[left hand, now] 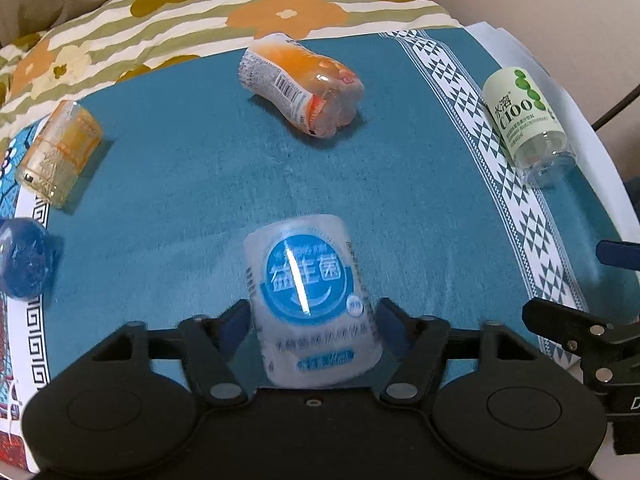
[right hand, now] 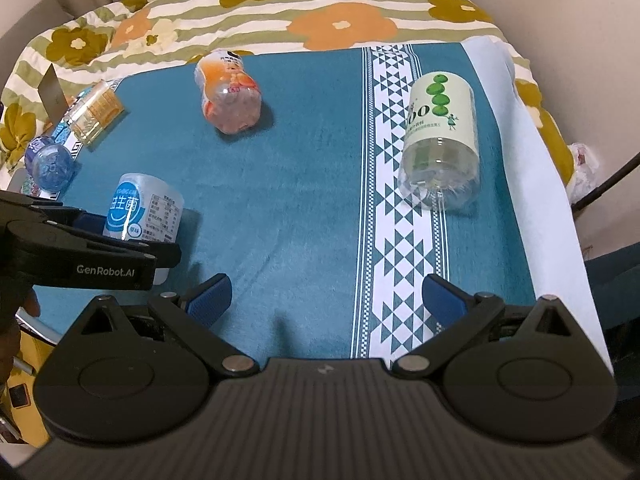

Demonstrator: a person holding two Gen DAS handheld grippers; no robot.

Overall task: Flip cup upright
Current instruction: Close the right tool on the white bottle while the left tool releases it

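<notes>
Cup [left hand: 310,304] clamped between the closed left gripper [left hand: 312,320] fingers over the teal cloth [left hand: 200,168], long axis near upright, tilted slightly; right gripper [right hand: 326,292] open, empty, well to the cup's right, farther off.

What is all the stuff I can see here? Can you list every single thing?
White and blue bottle: one, white with a blue round label, between the left gripper's fingers.
Orange bottle: one, orange, lying at the far middle.
Green and white bottle: one, pale green label, lying on the patterned stripe at the right.
Yellow bottle: one, clear yellow, lying at the far left.
Blue bottle: one, dark blue, left edge.
Teal cloth: one, teal with a white triangle stripe, under everything.
Flowered blanket: one, striped with orange flowers, behind.
Left gripper: black, shut on the bottle.
Right gripper: black, blue pads, open.
</notes>
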